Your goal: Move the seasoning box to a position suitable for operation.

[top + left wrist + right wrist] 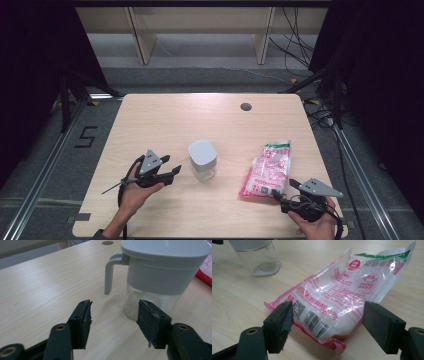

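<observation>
A glass jar with a grey lid and handle (202,159) (160,277) stands upright near the middle of the table (200,120). My left gripper (173,172) (113,322) is open just left of it, jaws pointing at the jar's base with nothing between them. A clear plastic bag of white grains with pink and green print (266,168) (342,297) lies flat at the right. My right gripper (283,190) (327,326) is open at the bag's near end, one jaw on each side of the end with the barcode.
A round grey grommet (245,106) (107,242) sits in the table's far side. Cables run over the floor beyond the table's right corner. Bare wood lies at the far half and the near middle of the table.
</observation>
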A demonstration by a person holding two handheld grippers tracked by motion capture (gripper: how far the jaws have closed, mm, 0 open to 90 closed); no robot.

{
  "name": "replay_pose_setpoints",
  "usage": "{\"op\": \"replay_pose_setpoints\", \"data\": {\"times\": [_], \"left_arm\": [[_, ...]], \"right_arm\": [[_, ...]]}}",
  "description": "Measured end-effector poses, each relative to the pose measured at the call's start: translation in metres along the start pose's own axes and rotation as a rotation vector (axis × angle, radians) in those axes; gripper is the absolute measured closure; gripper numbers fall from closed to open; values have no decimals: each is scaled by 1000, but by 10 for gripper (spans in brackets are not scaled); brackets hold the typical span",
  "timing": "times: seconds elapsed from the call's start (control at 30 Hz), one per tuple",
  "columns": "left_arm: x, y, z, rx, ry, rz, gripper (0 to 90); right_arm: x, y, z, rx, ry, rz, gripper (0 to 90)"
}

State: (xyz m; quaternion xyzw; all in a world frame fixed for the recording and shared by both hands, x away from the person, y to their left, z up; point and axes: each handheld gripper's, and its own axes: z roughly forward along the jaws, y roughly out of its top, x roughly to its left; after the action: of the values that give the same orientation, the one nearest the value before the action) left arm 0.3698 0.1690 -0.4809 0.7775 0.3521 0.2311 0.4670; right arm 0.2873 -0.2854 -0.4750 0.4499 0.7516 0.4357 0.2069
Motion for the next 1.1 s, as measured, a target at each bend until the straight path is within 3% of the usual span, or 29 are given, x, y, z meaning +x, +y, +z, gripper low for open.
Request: {"op": "replay_pose_setpoints", "data": {"times": [0.03, 0.13, 0.17, 0.27, 0.3, 0.33, 0.43, 0.47, 0.6, 0.67, 0.77, 0.8, 0.83, 0.9, 0.93, 1.03, 1.07, 1.1], "left_arm": [[0, 2, 3, 0, 4, 4, 448], [2, 7, 13, -1, 7, 38, 485], [3, 8, 16, -1, 9, 45, 495], [7, 11, 25, -2, -1, 42, 542], [9, 11, 29, 3, 2, 47, 551], [9, 12, 32, -3, 2, 45, 558], [10, 12, 37, -1, -3, 38, 582], [9, 12, 45, -30, -5, 2, 585], [9, 15, 50, -37, -25, 6, 597], [7, 16, 51, -43, -33, 0, 605], [6, 16, 53, -43, -52, 19, 622], [7, 17, 54, -41, -50, 28, 637], [7, 17, 56, -52, -49, 14, 654], [8, 18, 58, -55, -58, 40, 702], [8, 18, 59, -50, -57, 52, 722], [5, 21, 62, -58, -80, 47, 765], [6, 22, 62, -54, -78, 80, 782], [6, 22, 62, -54, -78, 80, 801]], "right_arm": [[2, 0, 0, -2, 1, 27, 262], [2, 0, -1, 6, 3, 25, 262], [0, 1, 0, -6, 8, -6, 262], [0, 0, 1, -12, 9, -4, 262], [2, 0, 1, -4, 6, 18, 262], [1, 1, 1, -2, 5, -8, 262], [1, 1, 1, -1, 8, -9, 262], [1, 0, 2, -10, 9, -15, 262], [0, 0, 2, -13, 9, -21, 262], [3, 0, 2, -2, 12, 11, 262], [3, 0, 2, 1, 12, 9, 262], [1, 0, 2, -7, 9, -17, 262], [1, 1, 2, 4, 15, -12, 262], [3, 0, 1, 18, 13, 24, 262], [2, 0, 2, 8, 16, 1, 262], [2, 0, 2, 10, 13, 7, 262], [3, 0, 1, 14, 14, 15, 262], [3, 0, 1, 14, 14, 15, 262]]}}
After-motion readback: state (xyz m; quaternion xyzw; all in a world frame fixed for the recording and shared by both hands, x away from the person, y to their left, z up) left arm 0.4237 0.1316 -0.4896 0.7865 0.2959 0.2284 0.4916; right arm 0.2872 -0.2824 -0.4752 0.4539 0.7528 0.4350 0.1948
